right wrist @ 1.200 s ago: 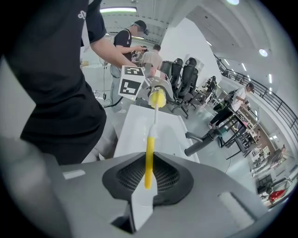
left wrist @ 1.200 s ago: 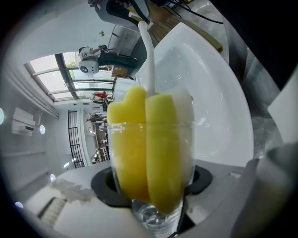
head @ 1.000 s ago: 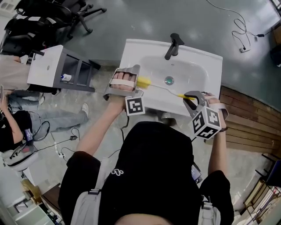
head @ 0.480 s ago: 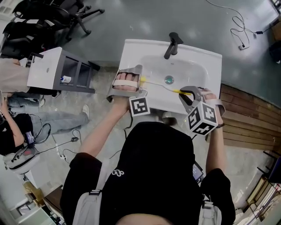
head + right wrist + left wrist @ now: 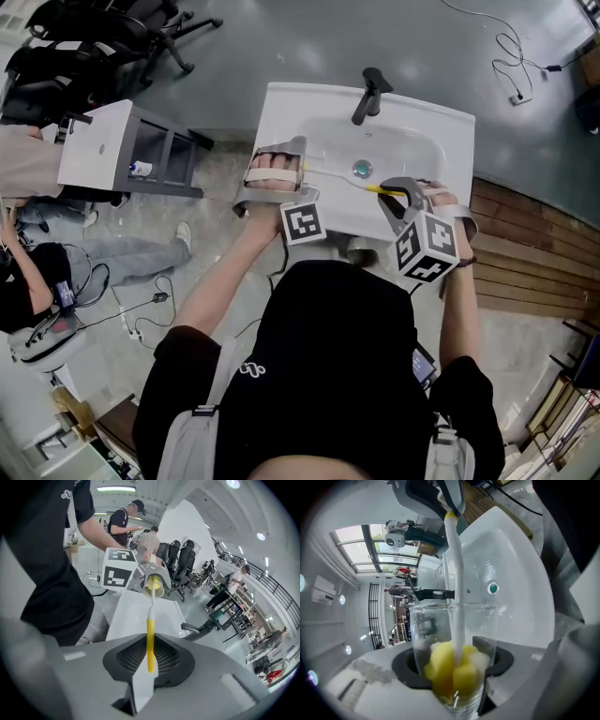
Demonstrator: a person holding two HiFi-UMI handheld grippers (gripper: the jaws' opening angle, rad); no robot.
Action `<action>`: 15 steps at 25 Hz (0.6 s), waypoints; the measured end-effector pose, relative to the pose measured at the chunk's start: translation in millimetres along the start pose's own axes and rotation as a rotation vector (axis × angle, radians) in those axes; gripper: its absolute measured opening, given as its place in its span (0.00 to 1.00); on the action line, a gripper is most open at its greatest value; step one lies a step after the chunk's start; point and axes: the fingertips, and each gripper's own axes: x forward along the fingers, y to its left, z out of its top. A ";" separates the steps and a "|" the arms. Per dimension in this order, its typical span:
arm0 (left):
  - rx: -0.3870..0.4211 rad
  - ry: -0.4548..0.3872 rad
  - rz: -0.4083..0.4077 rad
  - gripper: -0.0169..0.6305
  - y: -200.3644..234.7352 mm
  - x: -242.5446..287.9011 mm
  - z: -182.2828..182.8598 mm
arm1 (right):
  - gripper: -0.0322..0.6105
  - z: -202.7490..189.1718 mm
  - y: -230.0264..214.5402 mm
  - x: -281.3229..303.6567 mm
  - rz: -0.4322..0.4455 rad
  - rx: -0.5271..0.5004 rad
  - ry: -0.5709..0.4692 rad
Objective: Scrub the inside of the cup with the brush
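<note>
A clear glass cup (image 5: 452, 663) lies on its side between the jaws of my left gripper (image 5: 452, 667), mouth toward the sink; the pads press its walls. The yellow sponge head (image 5: 452, 667) of the brush sits deep inside the cup. The brush's white stem (image 5: 455, 573) runs out of the mouth to its yellow handle (image 5: 150, 644), which my right gripper (image 5: 150, 660) is shut on. In the head view the left gripper (image 5: 278, 173) is at the basin's left rim, the right gripper (image 5: 398, 202) at the front right, and the brush (image 5: 352, 184) spans the basin between them.
A white sink (image 5: 422, 131) with a black faucet (image 5: 368, 96) and a green drain plug (image 5: 362, 170) lies below both grippers. A white cabinet (image 5: 108, 141) stands to the left. A seated person (image 5: 37, 272) and office chairs (image 5: 141, 28) are further left. People stand in the background (image 5: 123, 520).
The sponge head has gone from outside the cup's mouth into the cup. The right gripper has moved left and toward the cup, pushing the brush in. The left gripper shifted slightly right.
</note>
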 end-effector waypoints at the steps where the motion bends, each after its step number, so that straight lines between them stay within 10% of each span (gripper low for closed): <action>1: -0.007 -0.001 0.000 0.44 0.6 1.0 -0.2 | 0.13 -0.9 -0.6 -0.5 -0.005 -0.003 0.003; 15: -0.080 -0.112 -0.218 0.45 -46.8 -9.9 9.5 | 0.13 -9.5 10.6 -12.8 0.029 0.009 -0.029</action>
